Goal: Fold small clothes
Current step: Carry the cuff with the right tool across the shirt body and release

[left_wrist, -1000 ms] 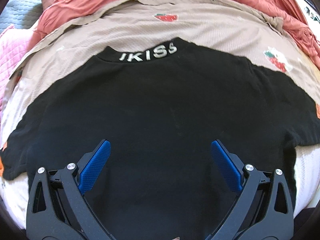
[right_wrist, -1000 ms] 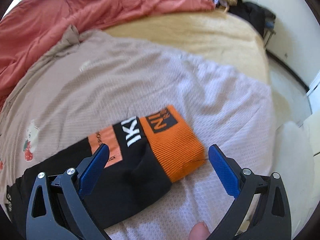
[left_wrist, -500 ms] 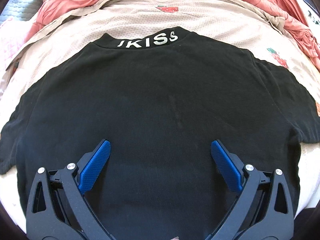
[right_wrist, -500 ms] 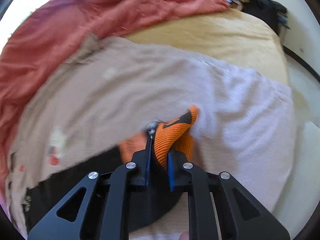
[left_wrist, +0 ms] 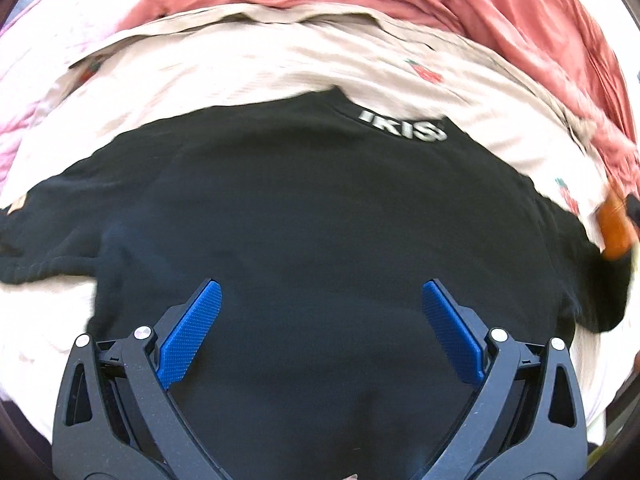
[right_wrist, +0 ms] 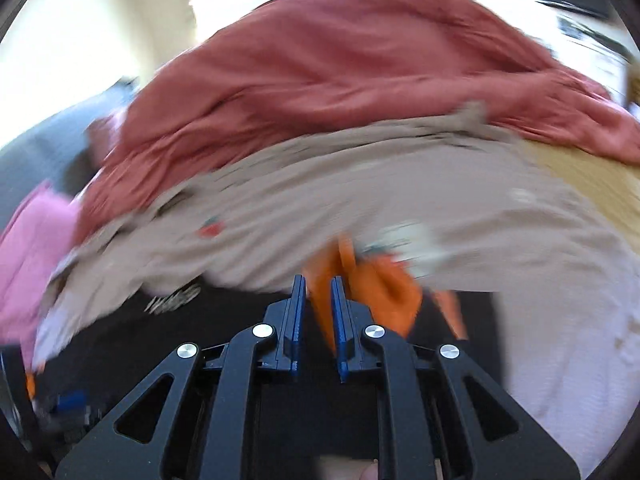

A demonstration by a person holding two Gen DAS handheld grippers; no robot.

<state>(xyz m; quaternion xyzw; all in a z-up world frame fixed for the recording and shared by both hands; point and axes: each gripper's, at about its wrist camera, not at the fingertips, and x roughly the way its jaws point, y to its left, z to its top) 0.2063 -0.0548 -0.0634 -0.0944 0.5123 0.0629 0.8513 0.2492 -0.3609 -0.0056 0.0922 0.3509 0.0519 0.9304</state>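
A black T-shirt (left_wrist: 320, 216) with white letters on its collar (left_wrist: 402, 130) lies spread on the bed. Above its lower half my left gripper (left_wrist: 318, 312) stands open, nothing between its blue pads. The shirt's right sleeve ends in an orange cuff (right_wrist: 384, 292). My right gripper (right_wrist: 318, 304) is shut on that cuff and holds it lifted over the black cloth (right_wrist: 200, 336). At the right edge of the left wrist view the orange cuff (left_wrist: 614, 228) shows raised. The right wrist view is blurred.
A beige sheet with strawberry prints (left_wrist: 280, 64) covers the bed under the shirt. A rumpled red blanket (right_wrist: 360, 64) is heaped at the far side. Pink bedding (right_wrist: 28, 248) lies at the left, and a yellow cover (right_wrist: 592, 184) at the right.
My right gripper closed on the orange cuff, then lifted and swung it left over the shirt. The left gripper shifted, so the collar now sits to the right.
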